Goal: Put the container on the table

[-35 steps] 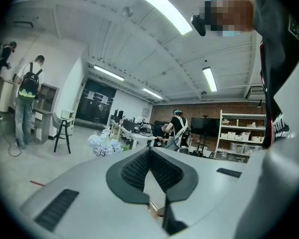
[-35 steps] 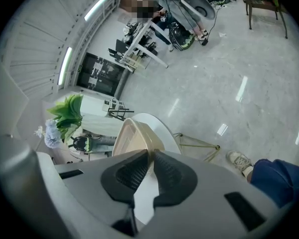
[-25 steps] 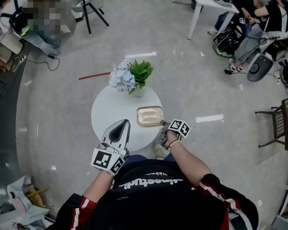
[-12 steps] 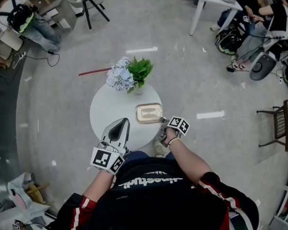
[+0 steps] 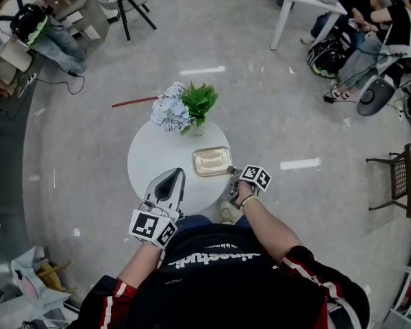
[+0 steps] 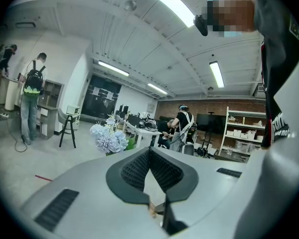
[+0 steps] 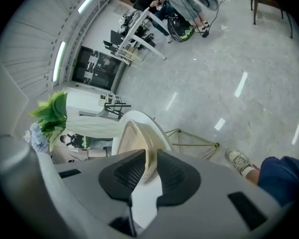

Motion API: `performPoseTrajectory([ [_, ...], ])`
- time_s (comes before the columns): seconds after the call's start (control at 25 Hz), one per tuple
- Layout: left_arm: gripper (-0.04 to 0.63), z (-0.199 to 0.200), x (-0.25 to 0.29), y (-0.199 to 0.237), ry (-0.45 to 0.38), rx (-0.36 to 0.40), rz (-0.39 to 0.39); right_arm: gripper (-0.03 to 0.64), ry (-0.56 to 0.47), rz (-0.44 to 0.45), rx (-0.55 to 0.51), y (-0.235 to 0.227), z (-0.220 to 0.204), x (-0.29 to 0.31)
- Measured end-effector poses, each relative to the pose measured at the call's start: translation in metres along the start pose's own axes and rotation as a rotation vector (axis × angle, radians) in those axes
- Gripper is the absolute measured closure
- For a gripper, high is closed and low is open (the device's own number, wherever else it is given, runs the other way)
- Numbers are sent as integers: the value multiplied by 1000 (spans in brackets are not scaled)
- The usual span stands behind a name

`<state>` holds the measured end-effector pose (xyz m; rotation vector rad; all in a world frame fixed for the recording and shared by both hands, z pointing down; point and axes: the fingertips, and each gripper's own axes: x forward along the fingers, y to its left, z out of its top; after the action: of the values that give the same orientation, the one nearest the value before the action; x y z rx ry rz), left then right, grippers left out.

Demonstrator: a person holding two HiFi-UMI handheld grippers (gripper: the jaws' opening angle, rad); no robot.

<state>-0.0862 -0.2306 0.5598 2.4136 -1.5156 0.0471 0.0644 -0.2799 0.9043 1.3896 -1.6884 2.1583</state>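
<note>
The container [image 5: 212, 161] is a shallow beige rectangular tray lying flat on the round white table [image 5: 157, 160], at its right side. My right gripper [image 5: 231, 172] sits at the tray's near right corner. In the right gripper view the tray's rim [image 7: 134, 138] stands between the jaws of the right gripper [image 7: 148, 158], which have just been opening; a gap shows beside the rim. My left gripper [image 5: 175, 175] hovers over the table's near edge, left of the tray. In the left gripper view the left gripper [image 6: 149, 151] has its tips together with nothing in them.
A vase of pale blue flowers with green leaves [image 5: 181, 108] stands at the table's far edge. Thin gold table legs [image 7: 194, 143] show under the top. A white desk [image 5: 298, 5] with seated people is far right, a chair [image 5: 404, 177] at the right edge.
The tray stays flat on the table and the right gripper stays at its near right corner. The left gripper holds its place. Only the head view has shifted slightly.
</note>
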Motion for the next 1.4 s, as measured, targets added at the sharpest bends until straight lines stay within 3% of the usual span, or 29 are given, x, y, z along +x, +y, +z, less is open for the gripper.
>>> performPoseTrajectory([
  [0.28,572,-3,3,-6,7,0,-13,457,28,39,-3,0,-2,0],
  [0.96,572,14,-3,-24,-1,24,-22,456,11,66,-62,0,1,-28],
  [1.4,572,38,-24,-29,-13,51,-26,459,-67,97,-129,11,-1,-62],
])
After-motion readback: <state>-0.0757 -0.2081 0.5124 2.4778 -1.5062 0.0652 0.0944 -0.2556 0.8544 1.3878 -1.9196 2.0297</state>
